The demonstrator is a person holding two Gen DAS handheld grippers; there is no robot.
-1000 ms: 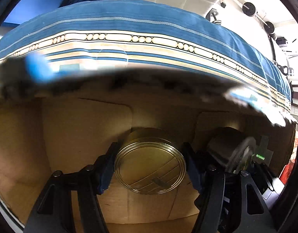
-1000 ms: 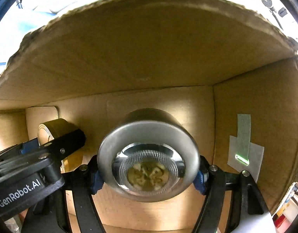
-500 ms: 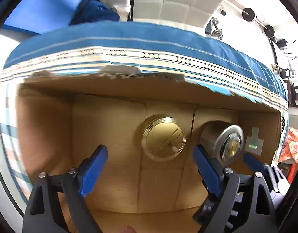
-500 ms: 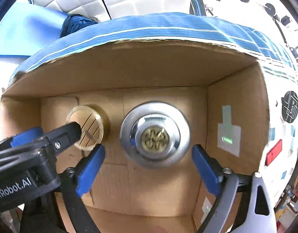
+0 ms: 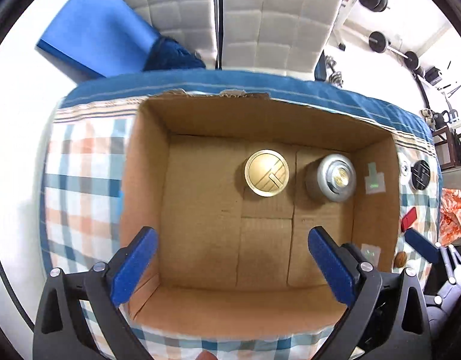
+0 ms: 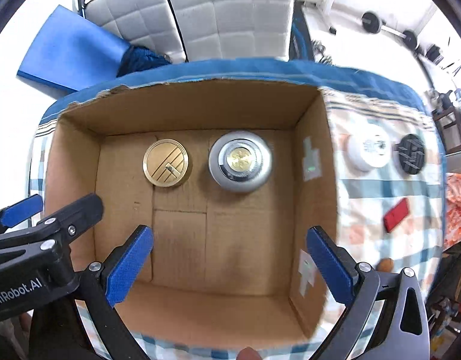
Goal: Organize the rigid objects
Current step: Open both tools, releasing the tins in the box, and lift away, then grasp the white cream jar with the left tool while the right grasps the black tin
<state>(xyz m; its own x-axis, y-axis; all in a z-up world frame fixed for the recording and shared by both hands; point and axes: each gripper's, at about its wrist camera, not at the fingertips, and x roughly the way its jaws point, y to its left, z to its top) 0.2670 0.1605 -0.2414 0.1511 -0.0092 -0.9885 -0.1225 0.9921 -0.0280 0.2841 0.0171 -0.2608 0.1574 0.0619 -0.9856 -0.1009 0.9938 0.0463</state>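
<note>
An open cardboard box point(image 5: 146, 180) point(image 6: 311, 180) sits on a checked cloth. On its floor at the far side stand a gold round tin point(image 5: 266, 173) point(image 6: 167, 162) and, to its right, a silver round tin point(image 5: 335, 178) point(image 6: 240, 161). My left gripper point(image 5: 233, 265) is open and empty, high above the box's near half. My right gripper point(image 6: 230, 262) is open and empty too, above the box. The left gripper's body shows at the left of the right wrist view.
On the cloth right of the box lie a white round tin point(image 6: 368, 147), a black round tin point(image 6: 411, 154) point(image 5: 420, 174), a red flat piece point(image 6: 396, 214) and a small brown nut point(image 6: 385, 263). A white padded headboard and a blue mat stand behind the bed.
Both grippers let go of their tins, opened, and rose up and back out of the box. The gold and silver tins stay on the box floor.
</note>
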